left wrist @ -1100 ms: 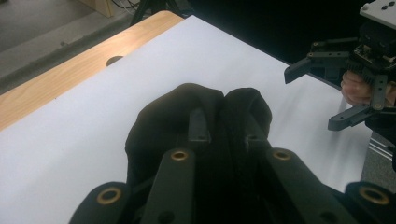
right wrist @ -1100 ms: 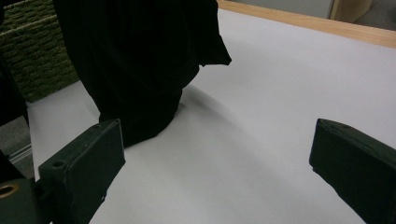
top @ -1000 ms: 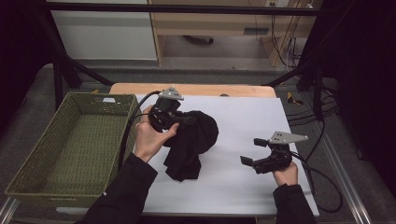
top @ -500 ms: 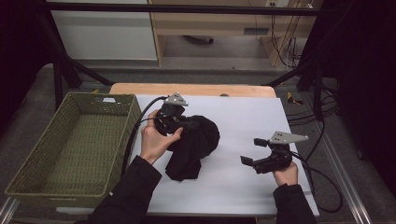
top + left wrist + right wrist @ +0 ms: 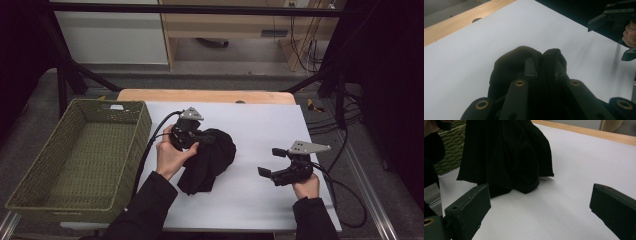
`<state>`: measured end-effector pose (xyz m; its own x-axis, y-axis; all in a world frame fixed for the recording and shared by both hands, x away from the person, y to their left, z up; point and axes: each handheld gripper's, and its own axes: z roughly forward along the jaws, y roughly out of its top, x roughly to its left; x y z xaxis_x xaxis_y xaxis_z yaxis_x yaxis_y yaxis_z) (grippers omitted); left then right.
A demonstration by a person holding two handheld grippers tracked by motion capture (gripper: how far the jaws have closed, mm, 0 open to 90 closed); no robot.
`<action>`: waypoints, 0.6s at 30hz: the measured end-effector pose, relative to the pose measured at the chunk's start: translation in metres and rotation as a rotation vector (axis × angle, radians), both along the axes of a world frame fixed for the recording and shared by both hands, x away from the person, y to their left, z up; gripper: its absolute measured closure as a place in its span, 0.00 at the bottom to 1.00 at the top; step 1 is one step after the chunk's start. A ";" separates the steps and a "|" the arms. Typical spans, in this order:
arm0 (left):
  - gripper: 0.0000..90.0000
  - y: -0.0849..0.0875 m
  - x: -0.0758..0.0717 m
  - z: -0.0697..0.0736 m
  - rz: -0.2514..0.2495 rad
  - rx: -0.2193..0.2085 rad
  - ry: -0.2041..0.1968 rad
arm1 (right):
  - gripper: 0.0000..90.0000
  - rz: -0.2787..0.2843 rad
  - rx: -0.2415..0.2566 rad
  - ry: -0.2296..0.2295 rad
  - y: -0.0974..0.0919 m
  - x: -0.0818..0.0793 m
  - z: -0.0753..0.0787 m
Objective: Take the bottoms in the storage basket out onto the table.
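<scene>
A: Black cloth, bunched up, sits left of centre on the white tabletop. Its top is lifted; the lower folds drape down and touch the sheet.

B: So how far along?

A: Grabbed, I'd say, but not yet put away. The basket on the left holds nothing, and the cloth is just right of it.

B: And the jaws?

A: The left gripper has its jaws clenched on the cloth's top fold, which bulges around both tips. The right gripper waits well to the right, jaws spread wide, nothing between them.
</scene>
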<state>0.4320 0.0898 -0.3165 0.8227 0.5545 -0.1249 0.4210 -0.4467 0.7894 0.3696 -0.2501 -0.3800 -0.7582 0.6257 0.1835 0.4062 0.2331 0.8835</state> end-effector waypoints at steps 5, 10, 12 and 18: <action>0.88 -0.002 0.001 -0.009 0.000 -0.007 0.016 | 0.04 0.002 -0.002 -0.001 0.000 0.000 0.000; 0.88 -0.006 0.002 -0.019 -0.003 -0.006 0.036 | 0.04 0.000 -0.002 0.001 0.000 0.000 0.000; 0.88 -0.007 0.002 -0.023 -0.008 0.003 0.039 | 0.04 0.000 -0.002 0.001 0.000 0.000 0.000; 0.87 -0.012 0.001 -0.033 -0.007 0.016 0.050 | 0.04 -0.001 -0.005 0.001 -0.001 0.000 -0.001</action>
<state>0.4330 0.0774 -0.3490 0.8196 0.5510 -0.1573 0.4565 -0.4620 0.7604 0.3700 -0.2507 -0.3807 -0.7571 0.6276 0.1814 0.4077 0.2368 0.8819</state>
